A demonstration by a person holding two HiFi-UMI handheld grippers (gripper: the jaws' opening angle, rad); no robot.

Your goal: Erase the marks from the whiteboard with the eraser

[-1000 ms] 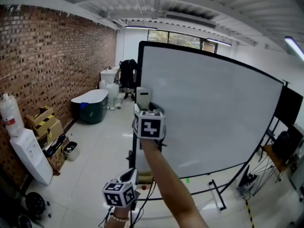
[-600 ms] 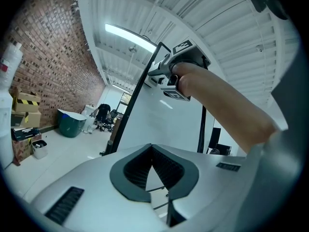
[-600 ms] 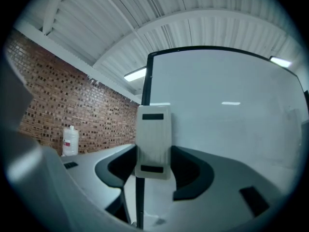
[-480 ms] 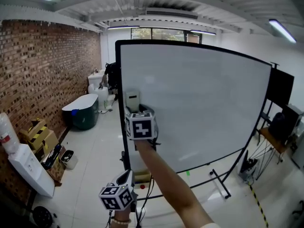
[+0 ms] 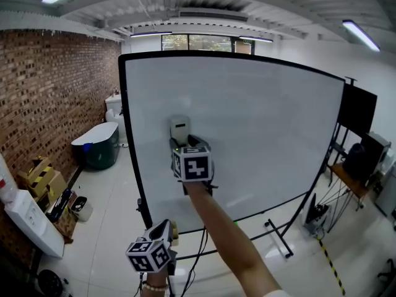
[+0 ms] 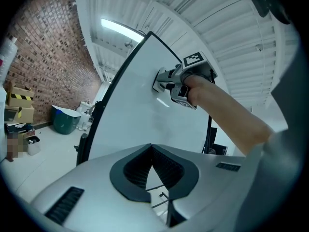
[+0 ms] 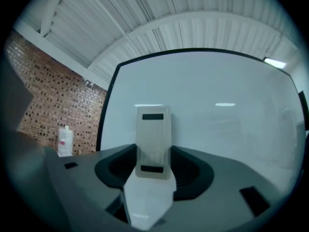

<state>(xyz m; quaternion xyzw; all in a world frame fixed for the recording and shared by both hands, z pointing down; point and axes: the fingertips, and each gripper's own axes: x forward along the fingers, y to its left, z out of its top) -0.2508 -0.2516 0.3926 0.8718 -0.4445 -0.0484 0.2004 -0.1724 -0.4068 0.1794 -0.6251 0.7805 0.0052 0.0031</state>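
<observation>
Where it stood between the pads of the right tool (image 5: 184, 142), the eraser (image 5: 179, 129) had its long axis upright, running up the whiteboard (image 5: 266, 135). Its top end pointed at the whiteboard's upper edge and its lower end sat down in the tool. In the right gripper view the pale eraser (image 7: 153, 139) showed two dark slots, one near each end. The right tool (image 7: 153, 172) was closed on its lower part, a pad against either long side. The left gripper view showed the eraser (image 6: 160, 79) flat against the face of the whiteboard (image 6: 130, 124), apparently touching it. It sat in the whiteboard's left half, about mid-height, nearer the black left frame than the right one.

The left tool (image 5: 166, 229) hung low, below the whiteboard's bottom-left corner and well apart from the eraser. In its own view the left tool (image 6: 151, 163) had its tips together with nothing between them.

Left of the whiteboard, by the brick wall (image 5: 55, 104), stood a dark green tub (image 5: 96, 148) with a pale top; what it held could not be told. Also left of the whiteboard lay cardboard boxes (image 5: 42, 177) striped with yellow-and-black tape, and a small open bin (image 5: 81, 207) whose contents were too small to make out.
</observation>
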